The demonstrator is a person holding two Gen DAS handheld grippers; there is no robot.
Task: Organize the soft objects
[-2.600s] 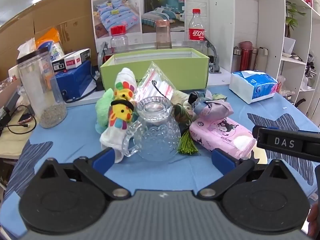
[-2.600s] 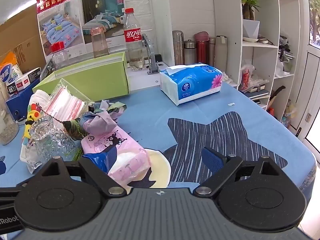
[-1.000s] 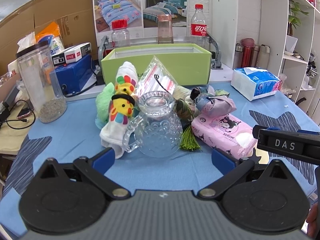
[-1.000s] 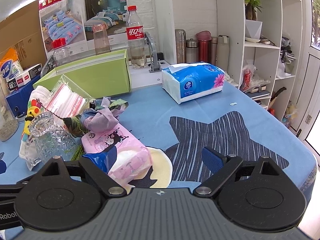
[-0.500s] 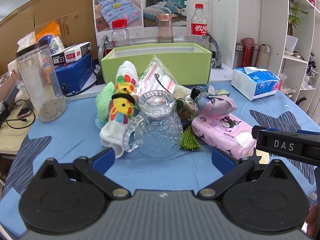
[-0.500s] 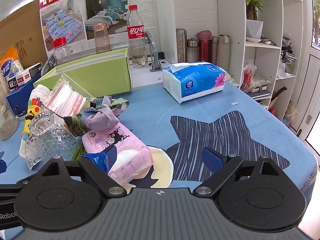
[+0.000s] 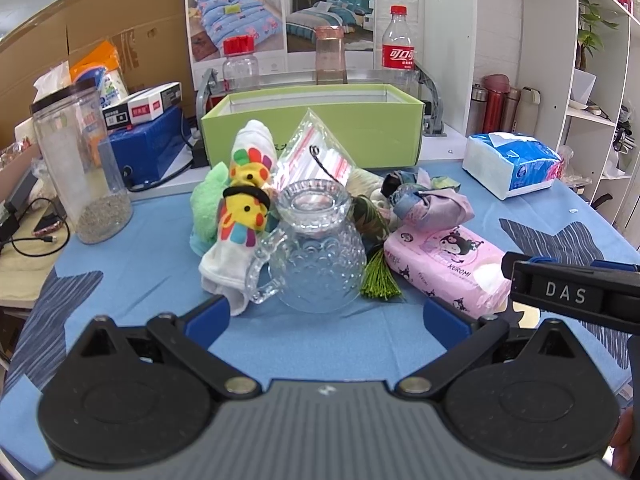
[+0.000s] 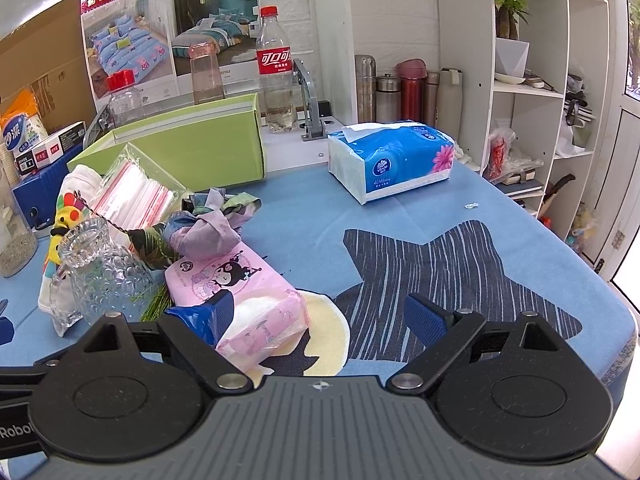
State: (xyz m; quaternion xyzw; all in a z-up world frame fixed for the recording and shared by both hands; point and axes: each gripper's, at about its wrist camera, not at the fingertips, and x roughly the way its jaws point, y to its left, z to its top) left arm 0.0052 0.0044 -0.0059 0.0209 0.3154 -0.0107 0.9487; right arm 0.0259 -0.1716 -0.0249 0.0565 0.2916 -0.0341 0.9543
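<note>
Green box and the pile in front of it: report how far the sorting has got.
Done: nothing visible; what shows of the green box holds nothing. In hand: nothing; left tool and right tool are both open. Left: the sock, the cloth bundle and the pink tissue pack, all on the table.

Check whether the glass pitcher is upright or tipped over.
Upright. The glass pitcher stands on its base on the blue tablecloth, round mouth facing up, handle at its side. It looks empty.
</note>
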